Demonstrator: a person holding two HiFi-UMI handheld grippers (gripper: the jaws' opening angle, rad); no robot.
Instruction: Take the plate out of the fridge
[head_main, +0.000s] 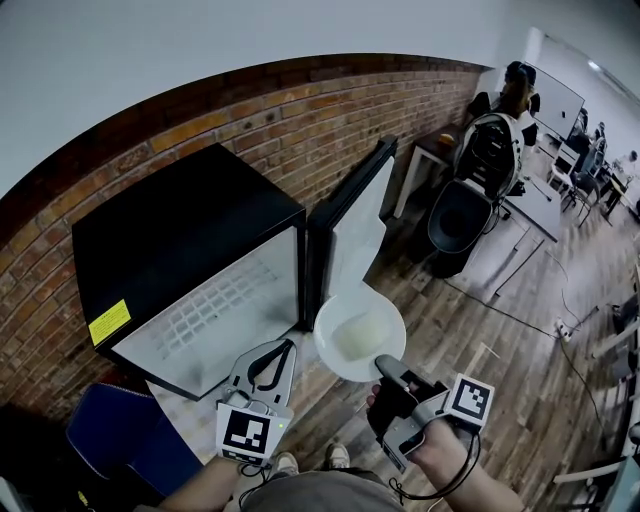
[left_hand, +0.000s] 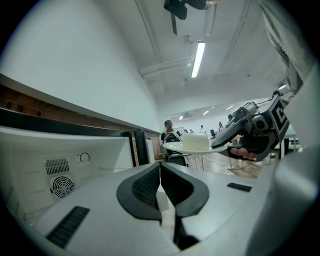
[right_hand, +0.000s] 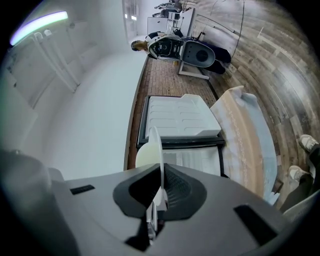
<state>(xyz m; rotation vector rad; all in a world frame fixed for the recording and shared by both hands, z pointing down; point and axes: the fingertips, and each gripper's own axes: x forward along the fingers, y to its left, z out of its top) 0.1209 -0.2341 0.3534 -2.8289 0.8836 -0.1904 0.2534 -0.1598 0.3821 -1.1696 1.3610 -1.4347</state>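
Observation:
A white plate (head_main: 383, 318) with a pale lump of food (head_main: 352, 337) on it hangs in the air in front of the open black fridge (head_main: 180, 240). My right gripper (head_main: 385, 368) is shut on the plate's near rim. In the right gripper view the plate (right_hand: 156, 150) stands edge-on between the closed pads. My left gripper (head_main: 285, 350) is left of the plate, by the fridge's opening, shut with nothing in it. In the left gripper view its jaws (left_hand: 160, 187) meet, and the plate (left_hand: 192, 146) and right gripper (left_hand: 225, 140) show beyond them.
The fridge door (head_main: 350, 225) stands open to the right of the cabinet, just behind the plate. A blue object (head_main: 120, 430) sits on the floor at lower left. Office chairs (head_main: 470, 190), desks and people fill the far right. My shoes (head_main: 340, 457) are on the wood floor.

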